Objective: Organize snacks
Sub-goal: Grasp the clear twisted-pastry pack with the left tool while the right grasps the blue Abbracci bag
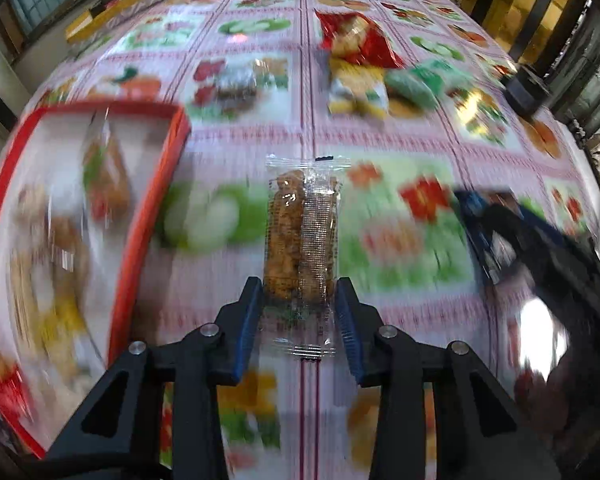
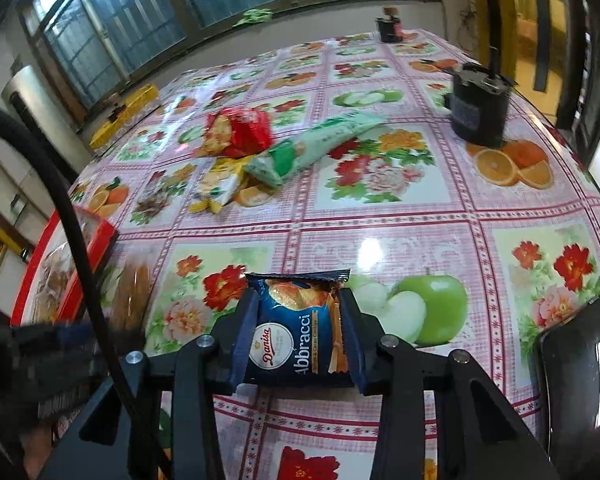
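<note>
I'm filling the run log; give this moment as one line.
left gripper: shut on clear-wrapped snack | right gripper: shut on blue cookie pack | red tray: partly filled

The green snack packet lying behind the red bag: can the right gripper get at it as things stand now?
Probably not yet. The right gripper is shut on a blue Danisa Abbracci packet, so its jaws are occupied. The tablecloth between it and the green packet looks free otherwise.

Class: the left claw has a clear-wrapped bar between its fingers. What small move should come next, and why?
Probably lift the clear-wrapped bar and carry it left to the red box. The left claw looks closed on the bar's near end, and the box already holds snacks.
</note>
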Tool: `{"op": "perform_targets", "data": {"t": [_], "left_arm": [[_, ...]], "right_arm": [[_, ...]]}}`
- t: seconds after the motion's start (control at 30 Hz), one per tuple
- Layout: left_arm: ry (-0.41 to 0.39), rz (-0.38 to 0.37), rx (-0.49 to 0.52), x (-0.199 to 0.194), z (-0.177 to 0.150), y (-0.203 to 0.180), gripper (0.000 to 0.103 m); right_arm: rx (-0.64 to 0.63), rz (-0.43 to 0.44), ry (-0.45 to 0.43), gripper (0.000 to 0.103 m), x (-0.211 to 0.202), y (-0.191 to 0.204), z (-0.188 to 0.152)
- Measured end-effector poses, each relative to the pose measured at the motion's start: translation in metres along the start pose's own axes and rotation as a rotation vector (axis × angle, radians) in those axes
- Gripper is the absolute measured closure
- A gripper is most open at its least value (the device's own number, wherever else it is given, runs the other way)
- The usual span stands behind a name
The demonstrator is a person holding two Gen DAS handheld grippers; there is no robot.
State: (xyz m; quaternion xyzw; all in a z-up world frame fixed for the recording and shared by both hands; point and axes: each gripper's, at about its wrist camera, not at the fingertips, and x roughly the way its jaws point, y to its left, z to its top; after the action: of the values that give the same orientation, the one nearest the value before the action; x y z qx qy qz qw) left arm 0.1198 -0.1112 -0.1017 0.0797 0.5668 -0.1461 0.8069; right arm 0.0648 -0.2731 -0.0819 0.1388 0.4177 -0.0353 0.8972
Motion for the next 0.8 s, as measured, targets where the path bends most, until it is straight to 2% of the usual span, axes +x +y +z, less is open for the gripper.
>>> {"op": "perform_targets", "data": {"t": [0.1,0.17,0.23,0.4,0.5,0.6,0.7,0.8], "left_arm": [[-0.003,-0.012,-0.006,-0.008,-0.018,0.000,0.063],[-0.005,-0.024,-0.005,-0.011,-0.021,0.000,0.059],[-0.002,-0.033,-0.005,-0.010,-0.018,0.002,0.052],[-0.023,-0.039,-0.041,-0.003,-0.003,0.006,0.049],[-0.044,-0.014,-0.036,-0.001,0.000,0.004,0.052],[-0.087,0.043,-0.014,-0.001,-0.004,0.002,0.067],[-0.103,0.016,-0.033,-0.006,-0.010,0.009,0.068],[-0.134,-0.031,-0.060,-0.018,-0.020,0.016,0.068]], "right_arm": [[-0.021,-0.001,0.003,0.063,0.001,0.004,0.000],[-0.020,0.005,0.003,0.063,0.001,0.004,0.000],[-0.021,0.020,0.012,0.063,0.003,0.004,0.001],[-0.037,0.041,0.028,0.058,0.005,0.006,0.000],[-0.076,0.032,0.033,0.058,0.006,0.013,-0.001],[-0.107,0.037,0.042,0.056,0.008,0.018,-0.002],[-0.145,0.006,0.043,0.055,0.009,0.025,-0.004],[-0.191,-0.030,0.041,0.057,0.011,0.034,-0.006]]}}
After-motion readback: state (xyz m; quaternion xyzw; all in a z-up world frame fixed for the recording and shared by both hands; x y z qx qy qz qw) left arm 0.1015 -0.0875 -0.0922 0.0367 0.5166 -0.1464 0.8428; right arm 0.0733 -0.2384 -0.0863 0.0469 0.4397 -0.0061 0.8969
